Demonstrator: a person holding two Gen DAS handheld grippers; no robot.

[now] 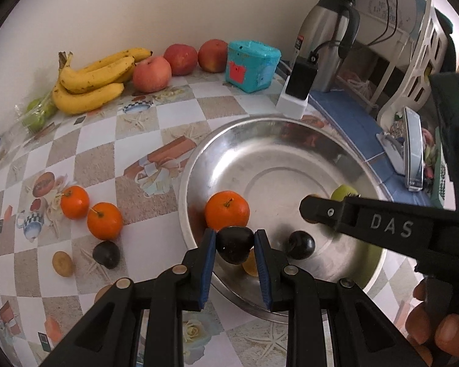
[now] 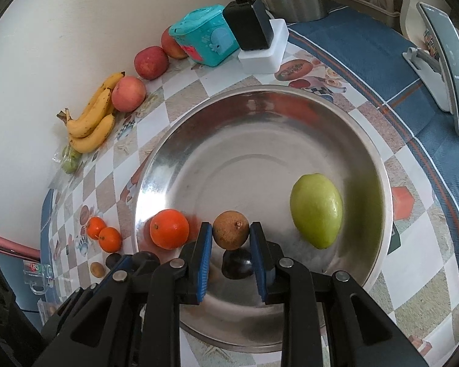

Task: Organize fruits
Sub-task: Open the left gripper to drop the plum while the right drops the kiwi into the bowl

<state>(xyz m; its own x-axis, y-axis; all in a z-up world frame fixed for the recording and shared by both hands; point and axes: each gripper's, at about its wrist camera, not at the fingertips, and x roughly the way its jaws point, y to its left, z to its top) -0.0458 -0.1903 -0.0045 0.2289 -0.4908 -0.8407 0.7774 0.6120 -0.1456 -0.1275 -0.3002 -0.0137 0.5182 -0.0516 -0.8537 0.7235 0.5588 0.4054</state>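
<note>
Fruits lie partly in the steel bowl and partly on the checkered desk. In the left wrist view, the left gripper has its jaws pinching a dark plum over the bowl's near rim. An orange sits in the bowl just behind it, and a second plum to its right. On the desk are two oranges, another plum and a small brown fruit; bananas and apples line the wall.

In the right wrist view, the right gripper pinches a brown fruit above the bowl, with a plum beneath and a green fruit to the right.
</note>
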